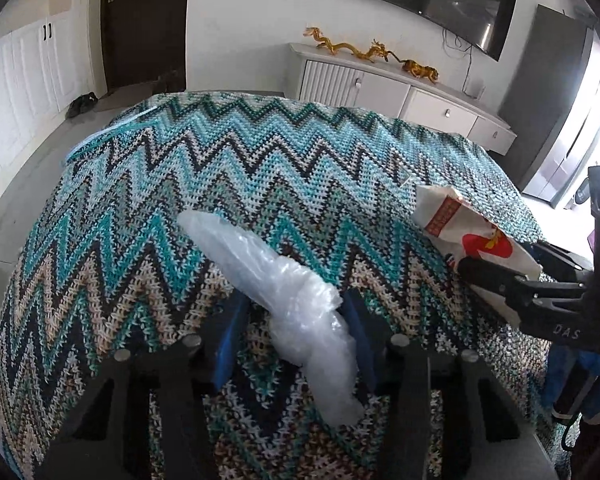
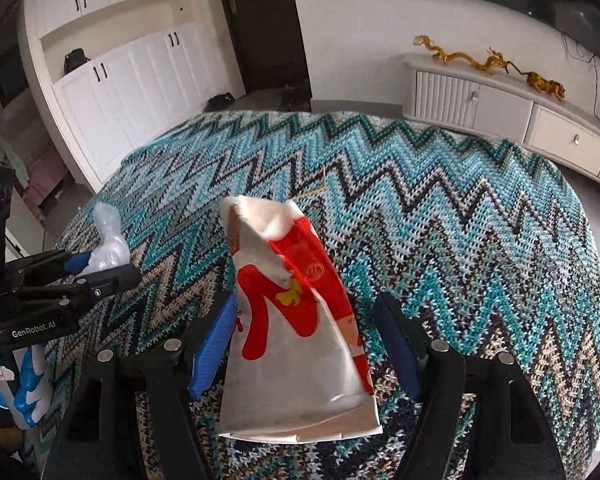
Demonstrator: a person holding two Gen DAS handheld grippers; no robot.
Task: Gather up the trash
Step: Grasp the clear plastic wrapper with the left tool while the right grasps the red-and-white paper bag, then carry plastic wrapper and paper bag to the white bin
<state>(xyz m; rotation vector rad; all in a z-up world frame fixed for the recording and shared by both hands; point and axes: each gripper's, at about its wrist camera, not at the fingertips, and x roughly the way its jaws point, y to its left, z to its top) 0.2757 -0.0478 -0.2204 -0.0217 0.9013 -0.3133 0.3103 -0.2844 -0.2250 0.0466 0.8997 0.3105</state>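
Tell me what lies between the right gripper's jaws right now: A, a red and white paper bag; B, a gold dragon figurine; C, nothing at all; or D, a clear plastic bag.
A: in the right wrist view the red and white paper bag lies on the blanket between the open jaws of the right gripper, while the clear plastic bag sits at the left gripper.
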